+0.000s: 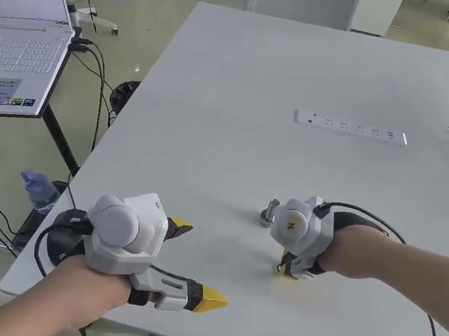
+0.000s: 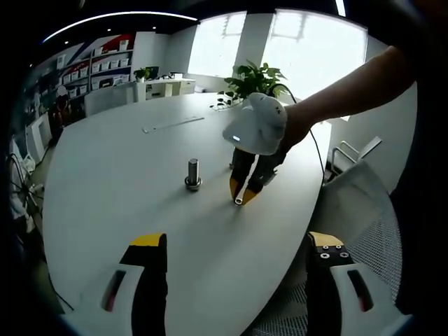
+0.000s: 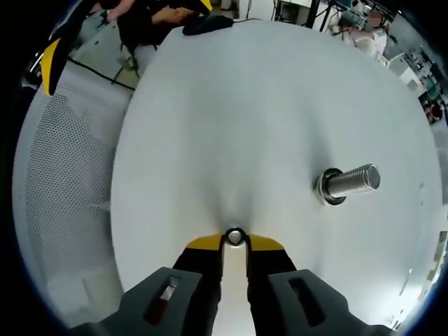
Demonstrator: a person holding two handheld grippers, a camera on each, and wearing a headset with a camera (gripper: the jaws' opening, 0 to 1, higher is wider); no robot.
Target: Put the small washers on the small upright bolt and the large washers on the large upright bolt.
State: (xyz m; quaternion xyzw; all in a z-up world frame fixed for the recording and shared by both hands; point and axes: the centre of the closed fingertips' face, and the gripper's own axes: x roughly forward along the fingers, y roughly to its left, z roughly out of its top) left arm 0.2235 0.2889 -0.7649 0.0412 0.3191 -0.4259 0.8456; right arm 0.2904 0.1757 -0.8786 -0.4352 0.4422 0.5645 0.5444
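One washer [image 3: 236,236] pinched by right hand-held gripper [image 3: 236,245]; next, probably thread it onto the bolt [image 3: 348,182] beside it; left hand-held gripper [image 2: 238,243] gapes.

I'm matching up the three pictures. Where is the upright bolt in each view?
Head view: upright bolt, lower middle, just left of the right gripper.
Left gripper view: left of centre, beside the right gripper's tips.
Right gripper view: right of centre, up-right of the jaw tips.
Shared landmark: the right gripper, close by the bolt.

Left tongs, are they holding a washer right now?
No, the left tongs stand wide open with nothing between them.
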